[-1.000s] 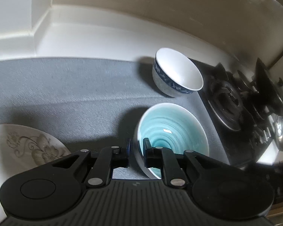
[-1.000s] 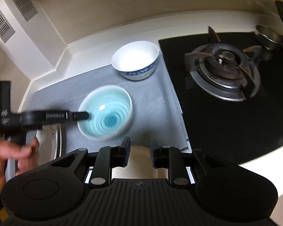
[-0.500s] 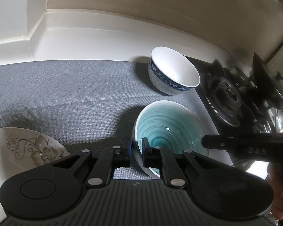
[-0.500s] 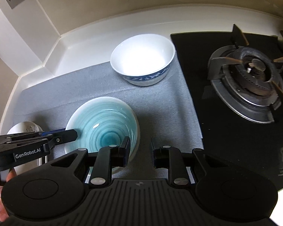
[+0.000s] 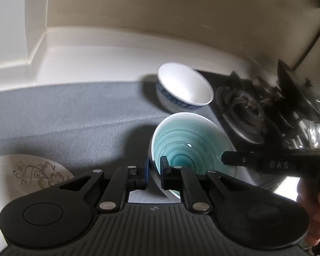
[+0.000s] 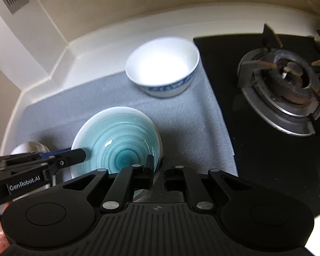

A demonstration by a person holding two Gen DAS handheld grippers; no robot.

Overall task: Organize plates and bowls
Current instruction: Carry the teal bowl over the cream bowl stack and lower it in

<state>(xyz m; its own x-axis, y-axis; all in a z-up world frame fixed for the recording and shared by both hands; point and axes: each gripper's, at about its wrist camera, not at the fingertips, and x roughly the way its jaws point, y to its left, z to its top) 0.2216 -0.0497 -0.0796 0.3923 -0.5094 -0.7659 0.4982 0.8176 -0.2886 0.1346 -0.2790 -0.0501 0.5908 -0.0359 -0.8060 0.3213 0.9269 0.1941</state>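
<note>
A teal bowl with spiral rings (image 5: 189, 147) (image 6: 119, 147) sits on the grey mat. My left gripper (image 5: 153, 169) is shut on its near-left rim, one finger inside and one outside. My right gripper (image 6: 159, 170) straddles the bowl's right rim with its jaws a little apart; it also shows in the left wrist view (image 5: 256, 163). A white bowl with a blue band (image 5: 183, 89) (image 6: 163, 68) stands behind, near the stove. A floral plate (image 5: 29, 175) lies at the left.
The grey mat (image 5: 64, 115) (image 6: 192, 128) covers the counter. A black gas hob with burners (image 6: 283, 85) (image 5: 245, 115) lies to the right. A white counter edge and wall corner run behind. A metal kettle (image 5: 317, 132) stands at far right.
My right gripper has moved in toward the teal bowl until its fingers straddle the right rim. My left gripper keeps its hold on the bowl, which has shifted slightly.
</note>
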